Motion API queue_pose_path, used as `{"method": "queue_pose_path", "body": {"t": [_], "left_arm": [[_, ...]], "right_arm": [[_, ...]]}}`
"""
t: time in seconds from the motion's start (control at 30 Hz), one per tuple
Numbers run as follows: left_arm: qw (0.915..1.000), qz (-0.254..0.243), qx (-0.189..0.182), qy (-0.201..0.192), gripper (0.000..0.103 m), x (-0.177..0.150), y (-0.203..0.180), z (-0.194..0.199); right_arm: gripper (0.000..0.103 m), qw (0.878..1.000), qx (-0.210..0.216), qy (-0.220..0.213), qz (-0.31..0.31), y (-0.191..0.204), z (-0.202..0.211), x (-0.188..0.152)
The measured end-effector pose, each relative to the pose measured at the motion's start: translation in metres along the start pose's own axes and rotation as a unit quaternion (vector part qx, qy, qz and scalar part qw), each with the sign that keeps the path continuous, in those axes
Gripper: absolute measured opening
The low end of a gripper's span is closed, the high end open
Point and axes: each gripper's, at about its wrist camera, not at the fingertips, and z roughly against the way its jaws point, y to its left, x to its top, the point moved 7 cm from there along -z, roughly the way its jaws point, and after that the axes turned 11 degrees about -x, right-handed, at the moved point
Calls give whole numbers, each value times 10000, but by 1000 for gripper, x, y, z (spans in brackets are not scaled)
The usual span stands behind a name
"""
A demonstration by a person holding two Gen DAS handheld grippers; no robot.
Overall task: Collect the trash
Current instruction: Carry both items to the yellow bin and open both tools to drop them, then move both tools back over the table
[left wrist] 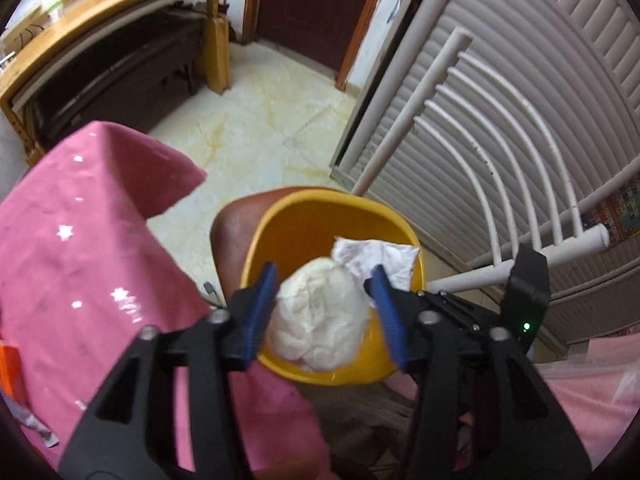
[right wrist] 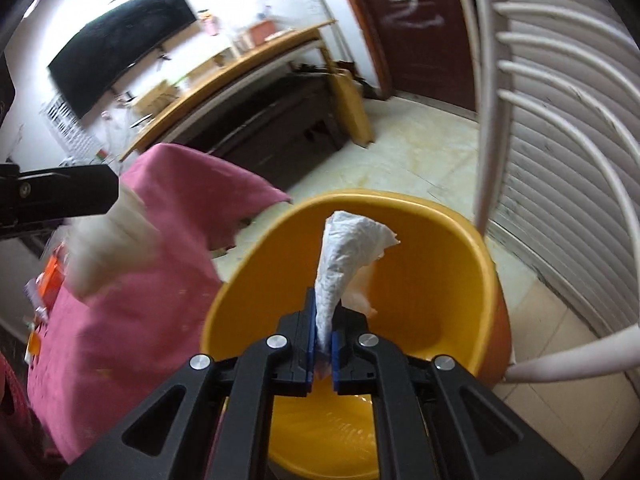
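My left gripper (left wrist: 325,280) is shut on a white crumpled plastic bag (left wrist: 320,316), held between its blue pads above the yellow bin (left wrist: 304,220). The bag shows blurred in the right wrist view (right wrist: 108,240) at the left, over the pink tablecloth. My right gripper (right wrist: 324,334) is shut on a white paper tissue (right wrist: 344,252), which sticks up over the yellow bin (right wrist: 440,280). The tissue also shows in the left wrist view (left wrist: 380,258), just behind the bag, with the right gripper's black body at the right.
A table with a pink cloth (left wrist: 80,260) stands left of the bin. A brown stool (left wrist: 232,236) sits under the bin. A white chair back (left wrist: 500,152) and a slatted shutter (left wrist: 560,60) are at the right. A wooden desk (right wrist: 224,68) stands behind. Small wrappers (right wrist: 44,280) lie on the cloth.
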Motion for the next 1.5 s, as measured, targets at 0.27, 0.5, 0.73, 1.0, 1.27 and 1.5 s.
{"method": "queue_pose_path", "body": {"t": [0.27,0.5,0.73,1.0,1.27,1.5], "left_arm": [[9997,219,50,5,80,-1,6,3],[9977,530,-53,-413,80,-16,32,65],[9922,896,-124,-858,80,-39,72,132],[9849,1119,280,-1293,85,-69,128,197],[9750,1257,786,-1657,85,-106,182,256],[9658,1259,1353,-1819,85,-142,228,299]], "right_arm": [[75,9998,-176,38,-23,-6,-5,-2],[76,9996,-95,-122,252,20,7,6],[76,9963,172,-639,539,67,43,18],[76,9848,874,-1038,1081,160,82,22],[76,9736,1266,-959,1640,245,85,13],[76,9632,1526,-782,2071,300,83,-8]]}}
